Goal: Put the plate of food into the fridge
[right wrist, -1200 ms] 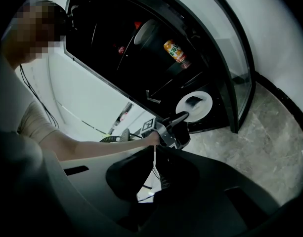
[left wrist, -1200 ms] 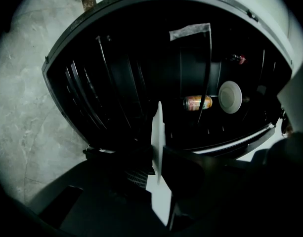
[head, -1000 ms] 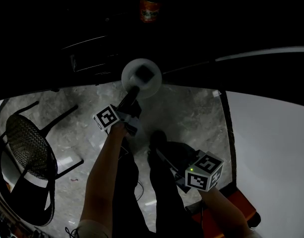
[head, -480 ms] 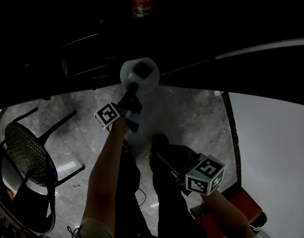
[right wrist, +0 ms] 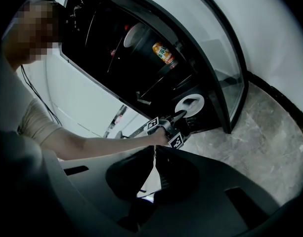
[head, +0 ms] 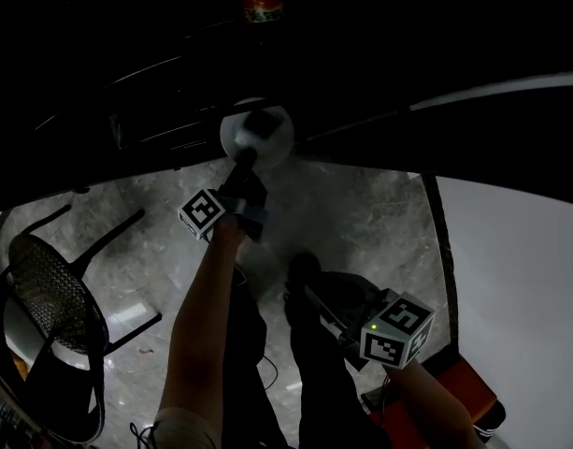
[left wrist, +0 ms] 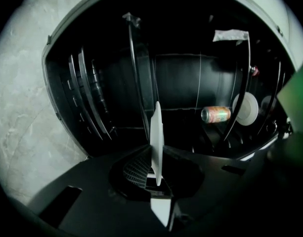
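The left arm reaches straight out, forearm bare, with the left gripper [head: 241,165] about level and clamped on the rim of the plate of food [head: 277,143]. The plate sits at the open front of the fridge [left wrist: 181,83], low down. The right arm is bent close to the body. The right gripper [head: 300,267] tilts toward the floor [head: 361,213], its jaws pressed together and empty.

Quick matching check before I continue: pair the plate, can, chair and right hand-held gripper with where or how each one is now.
1 plate
2 can
3 chair
4 right hand-held gripper

a inside the fridge
b standing on the floor
c shut, empty
d clamped by its rim in the left hand-held gripper

Pairs: 1-d, 2-a, 3-b, 4-c
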Demonstrator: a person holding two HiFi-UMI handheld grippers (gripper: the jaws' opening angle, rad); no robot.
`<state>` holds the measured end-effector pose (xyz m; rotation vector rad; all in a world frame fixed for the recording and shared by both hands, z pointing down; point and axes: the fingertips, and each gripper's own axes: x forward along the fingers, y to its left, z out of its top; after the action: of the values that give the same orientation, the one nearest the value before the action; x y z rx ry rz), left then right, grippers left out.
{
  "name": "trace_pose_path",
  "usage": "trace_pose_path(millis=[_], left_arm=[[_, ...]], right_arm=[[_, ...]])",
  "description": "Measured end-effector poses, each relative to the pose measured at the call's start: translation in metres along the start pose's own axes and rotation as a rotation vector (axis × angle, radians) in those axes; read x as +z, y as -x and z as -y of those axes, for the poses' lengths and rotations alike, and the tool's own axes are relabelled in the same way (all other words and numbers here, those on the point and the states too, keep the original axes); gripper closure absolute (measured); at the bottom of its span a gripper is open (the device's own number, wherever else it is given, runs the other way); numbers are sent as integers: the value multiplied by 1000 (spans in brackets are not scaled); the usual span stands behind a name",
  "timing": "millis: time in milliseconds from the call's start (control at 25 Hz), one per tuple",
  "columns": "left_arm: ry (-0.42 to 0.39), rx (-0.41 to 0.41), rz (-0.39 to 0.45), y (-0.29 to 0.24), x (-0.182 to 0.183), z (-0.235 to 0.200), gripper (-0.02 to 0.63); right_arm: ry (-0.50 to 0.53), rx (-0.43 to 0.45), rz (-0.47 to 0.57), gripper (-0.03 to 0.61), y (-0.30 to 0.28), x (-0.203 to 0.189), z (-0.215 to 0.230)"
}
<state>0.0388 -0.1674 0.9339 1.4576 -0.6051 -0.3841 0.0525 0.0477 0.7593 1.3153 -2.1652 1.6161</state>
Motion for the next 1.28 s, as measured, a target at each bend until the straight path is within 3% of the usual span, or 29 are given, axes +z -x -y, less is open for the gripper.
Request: trace_pose_path(millis=[480, 680, 1040, 1280], left_arm=[[12, -15, 37, -17, 5, -3, 586], [-31, 15, 25, -24, 11, -6, 584], [-208, 18, -73, -32, 4, 13, 359], [-338, 53, -214, -14, -15, 11, 333]], right_arm=[[-14, 24, 6, 551, 0, 0, -4], [-19, 27, 5, 549, -1, -3, -5], [-22, 34, -16, 549, -7, -8, -10], [-24, 32, -36, 549, -8, -13, -10]])
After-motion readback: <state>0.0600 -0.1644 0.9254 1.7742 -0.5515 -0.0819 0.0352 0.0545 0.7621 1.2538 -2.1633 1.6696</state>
